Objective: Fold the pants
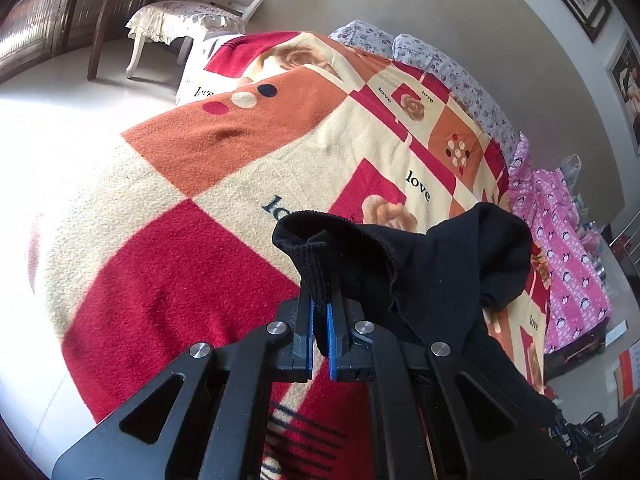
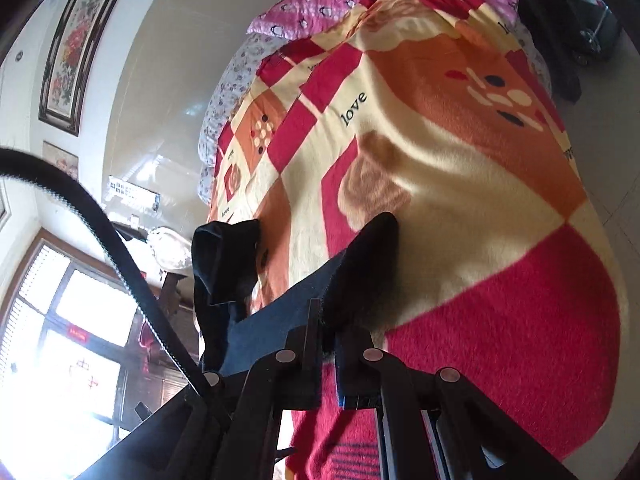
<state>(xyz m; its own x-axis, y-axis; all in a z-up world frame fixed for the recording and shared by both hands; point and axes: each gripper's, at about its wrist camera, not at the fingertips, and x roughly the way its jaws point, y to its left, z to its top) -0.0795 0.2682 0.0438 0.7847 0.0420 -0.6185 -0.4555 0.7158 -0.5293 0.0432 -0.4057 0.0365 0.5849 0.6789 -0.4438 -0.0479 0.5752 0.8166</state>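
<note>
The black pants (image 1: 436,272) hang lifted above the bed's patterned blanket (image 1: 224,184). My left gripper (image 1: 321,300) is shut on a ribbed black edge of the pants, which bunches up between the blue pads and drapes off to the right. In the right wrist view, my right gripper (image 2: 326,320) is shut on another part of the black pants (image 2: 360,272); the cloth stretches away to the left in a taut band and ends in a hanging fold (image 2: 224,260). The pants' far end is hidden.
A red, orange and cream blanket (image 2: 460,200) covers the bed. A pink quilt (image 1: 560,248) is piled at its far end beside the wall. A white chair (image 1: 200,16) stands on the floor beyond the bed. A black belt-like strap (image 2: 100,232) crosses the right wrist view.
</note>
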